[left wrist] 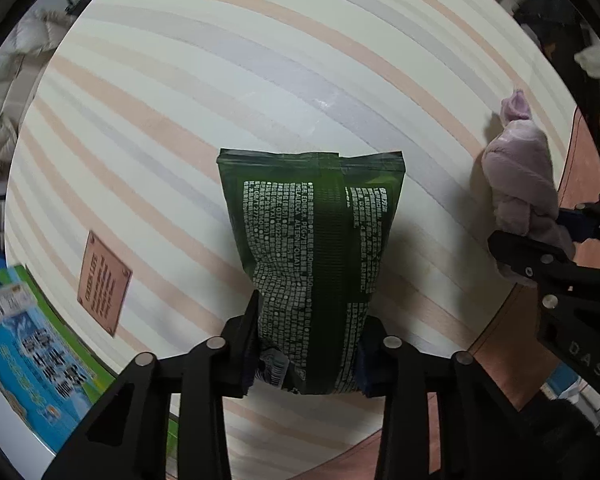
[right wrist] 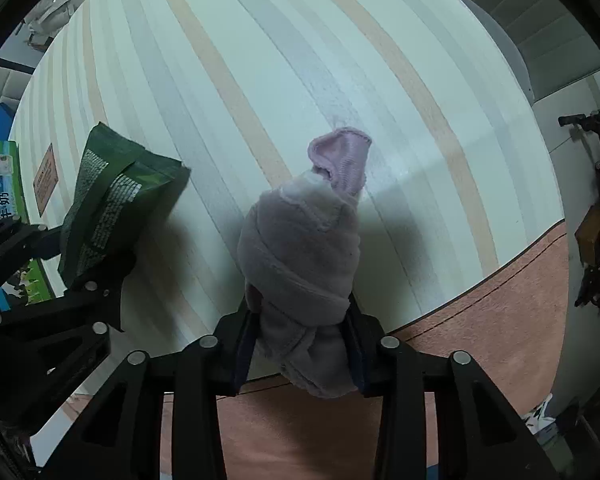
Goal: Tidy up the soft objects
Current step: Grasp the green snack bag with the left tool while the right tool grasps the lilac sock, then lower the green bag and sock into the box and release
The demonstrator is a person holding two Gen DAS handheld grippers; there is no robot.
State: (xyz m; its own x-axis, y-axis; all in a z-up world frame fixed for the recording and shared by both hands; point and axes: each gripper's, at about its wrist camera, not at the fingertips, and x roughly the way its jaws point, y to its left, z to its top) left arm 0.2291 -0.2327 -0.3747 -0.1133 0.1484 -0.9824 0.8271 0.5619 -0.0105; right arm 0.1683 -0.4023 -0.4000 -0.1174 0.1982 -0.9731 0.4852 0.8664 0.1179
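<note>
My left gripper (left wrist: 309,336) is shut on a soft green pack (left wrist: 314,240) printed with white text, holding it over the striped round table (left wrist: 220,80). My right gripper (right wrist: 302,330) is shut on a rolled pale purple fleece cloth (right wrist: 300,248), held above the table's near edge. In the left wrist view the purple cloth (left wrist: 520,176) and the right gripper (left wrist: 556,240) show at the right. In the right wrist view the green pack (right wrist: 112,196) and the left gripper (right wrist: 60,256) show at the left.
A blue and green carton (left wrist: 32,344) lies at the table's left edge, also in the right wrist view (right wrist: 0,180). A small pink label (left wrist: 104,282) is fixed on the tabletop. Reddish floor (right wrist: 480,320) lies below the table edge. Clutter sits beyond the table at right.
</note>
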